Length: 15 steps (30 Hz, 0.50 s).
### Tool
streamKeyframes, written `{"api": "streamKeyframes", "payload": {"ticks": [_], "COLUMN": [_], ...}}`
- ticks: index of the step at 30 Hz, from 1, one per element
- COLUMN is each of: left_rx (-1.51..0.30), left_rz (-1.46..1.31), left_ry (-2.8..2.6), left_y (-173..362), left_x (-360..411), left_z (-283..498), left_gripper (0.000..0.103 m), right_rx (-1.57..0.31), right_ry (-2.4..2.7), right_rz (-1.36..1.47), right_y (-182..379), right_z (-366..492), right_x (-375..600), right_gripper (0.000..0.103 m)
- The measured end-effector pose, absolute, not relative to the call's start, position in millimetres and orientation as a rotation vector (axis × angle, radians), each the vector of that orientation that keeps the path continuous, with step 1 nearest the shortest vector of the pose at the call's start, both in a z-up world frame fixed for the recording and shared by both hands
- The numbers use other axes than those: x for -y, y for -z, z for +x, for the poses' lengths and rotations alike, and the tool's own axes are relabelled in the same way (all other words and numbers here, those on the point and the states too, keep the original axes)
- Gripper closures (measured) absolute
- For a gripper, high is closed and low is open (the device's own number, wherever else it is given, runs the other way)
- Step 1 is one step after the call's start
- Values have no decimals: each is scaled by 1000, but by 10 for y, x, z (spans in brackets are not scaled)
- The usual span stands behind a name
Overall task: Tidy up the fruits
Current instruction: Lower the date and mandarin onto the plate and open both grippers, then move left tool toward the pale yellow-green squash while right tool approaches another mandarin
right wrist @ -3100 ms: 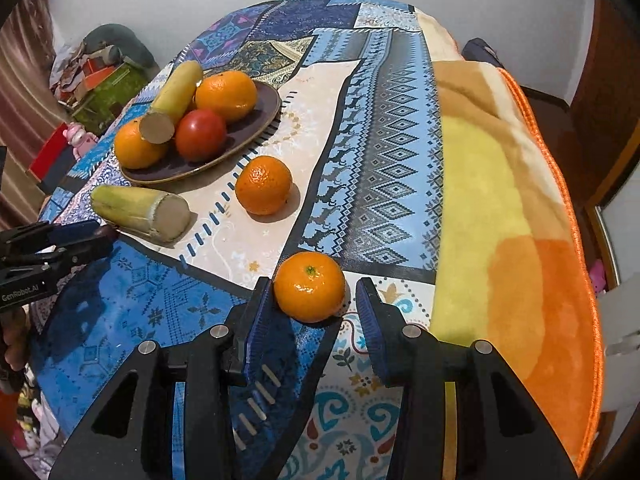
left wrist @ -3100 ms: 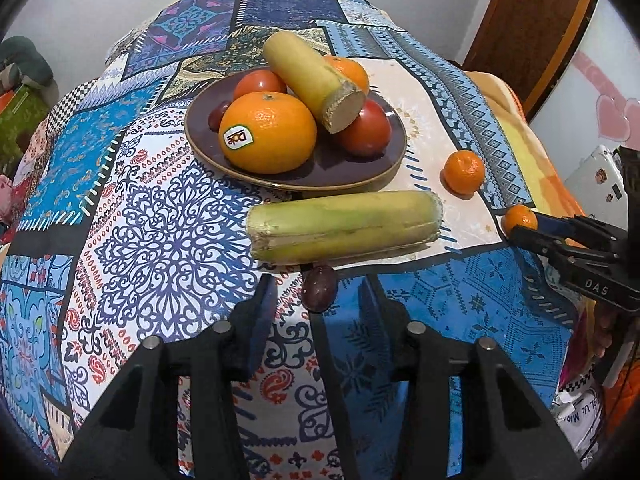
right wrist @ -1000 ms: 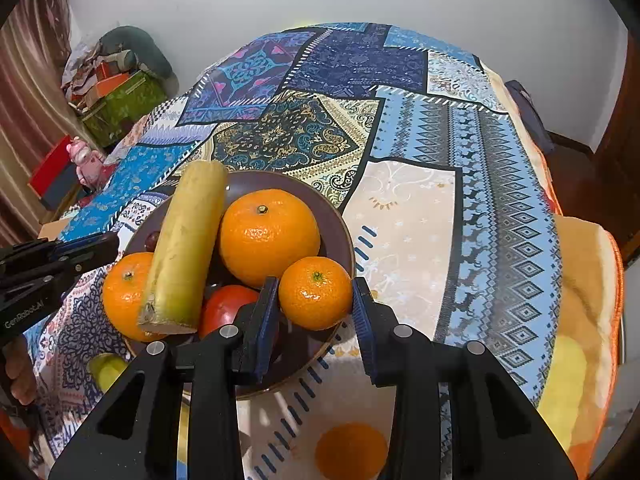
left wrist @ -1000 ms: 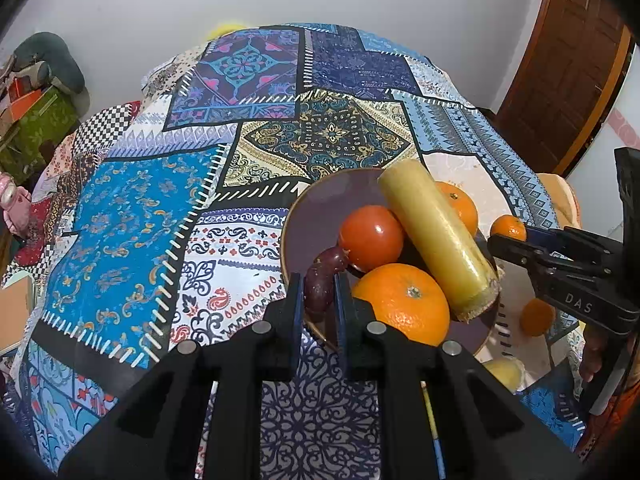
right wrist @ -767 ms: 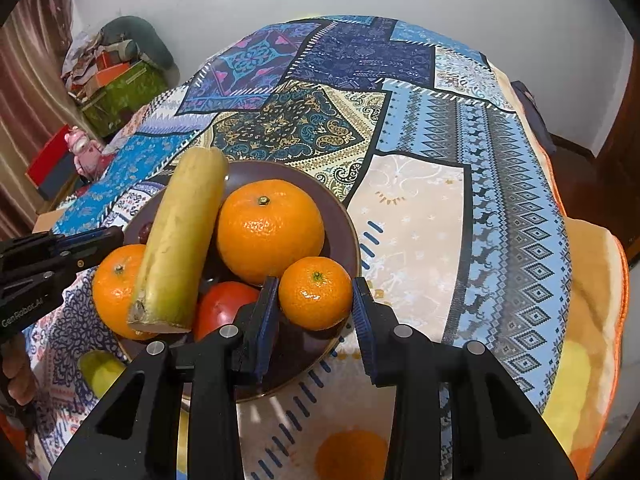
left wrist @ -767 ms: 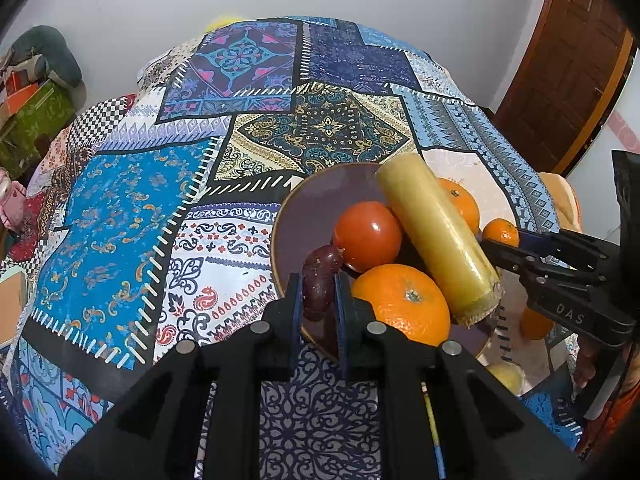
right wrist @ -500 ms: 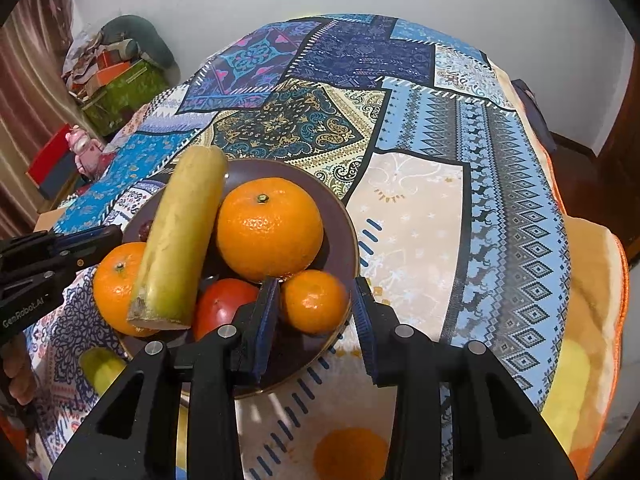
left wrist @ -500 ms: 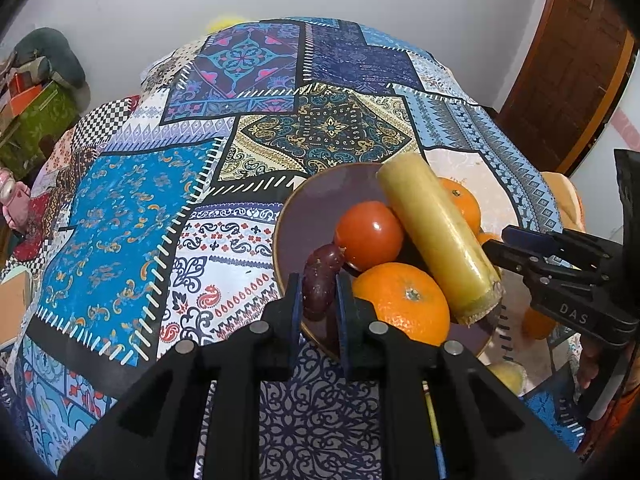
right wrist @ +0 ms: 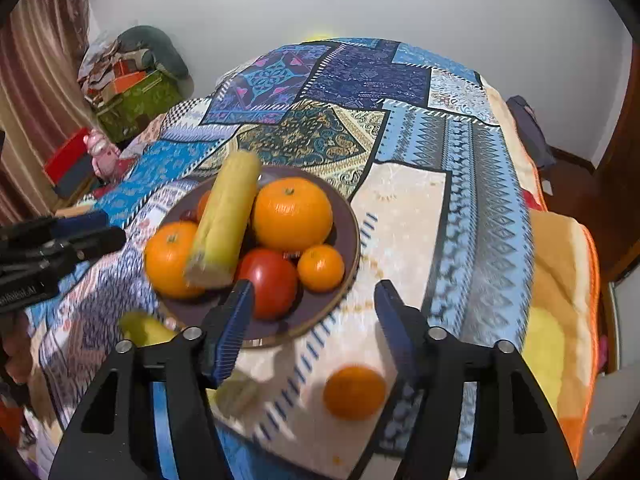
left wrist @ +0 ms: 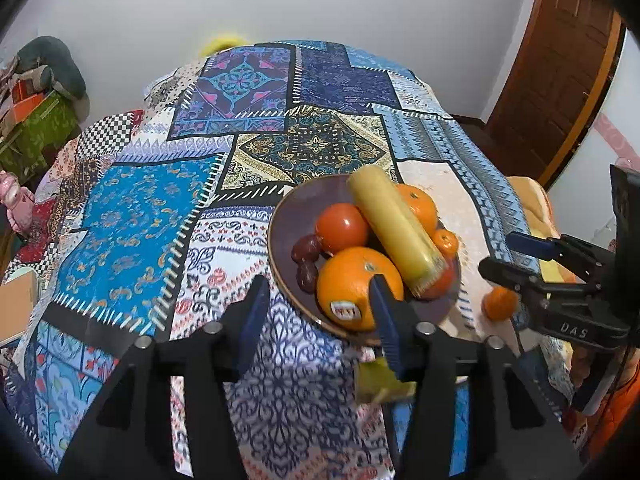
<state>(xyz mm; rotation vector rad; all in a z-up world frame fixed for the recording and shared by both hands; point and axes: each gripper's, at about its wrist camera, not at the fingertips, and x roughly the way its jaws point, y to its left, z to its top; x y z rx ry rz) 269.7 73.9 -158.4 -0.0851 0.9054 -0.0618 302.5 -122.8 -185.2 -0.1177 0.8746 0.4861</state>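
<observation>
Hovering above the near edge of the brown plate (left wrist: pixel 286 216), the left gripper (left wrist: pixel 318 312) has its jaws spread with nothing pinched; they have just been opening. The surface under the patchwork cloth (left wrist: pixel 152 208) could be a desk or a bed; which, the pictures do not settle. On the plate's 9 o'clock side lie two dark dates (left wrist: pixel 306 258), one touching the other. At the plate's middle sits a red tomato (left wrist: pixel 342 228), and at 6 o'clock a large stickered orange (left wrist: pixel 354 286). A yellow cane piece (left wrist: pixel 396 226) lies across the fruit from 12 toward 4 o'clock, a second large orange (right wrist: pixel 292 214) behind it. A small mandarin (right wrist: pixel 321 268) rests at the plate's 3 o'clock rim, in front of the right gripper (right wrist: pixel 312 318), whose jaws are likewise spread and empty, having just been opening. Another mandarin (right wrist: pixel 354 392) lies on the cloth off the plate at 5 o'clock, and a second cane piece (left wrist: pixel 378 380) at 6 o'clock.
</observation>
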Motion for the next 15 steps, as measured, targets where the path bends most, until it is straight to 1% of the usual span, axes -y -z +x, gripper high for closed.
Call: {"api": "streamKeyframes", "payload": {"ticks": [2, 5, 15], "left_rx": [-905, -912, -983], "left_rz": [-83, -92, -117], "left_ry": [59, 60, 82], "left_y": [1562, 1564, 1784], "left_x": [-729, -726, -637], "left_z": [2602, 2463, 2134], "left_gripper": [43, 40, 38], "right_rx": [-869, -856, -907], "right_ry": [-485, -468, -415], "right_rz": [-167, -251, -289], "right_y": [1879, 1939, 2154], "right_z": [2906, 2770, 2798], "right_x": [1205, 1158, 1153], "right_gripper": [43, 43, 42]}}
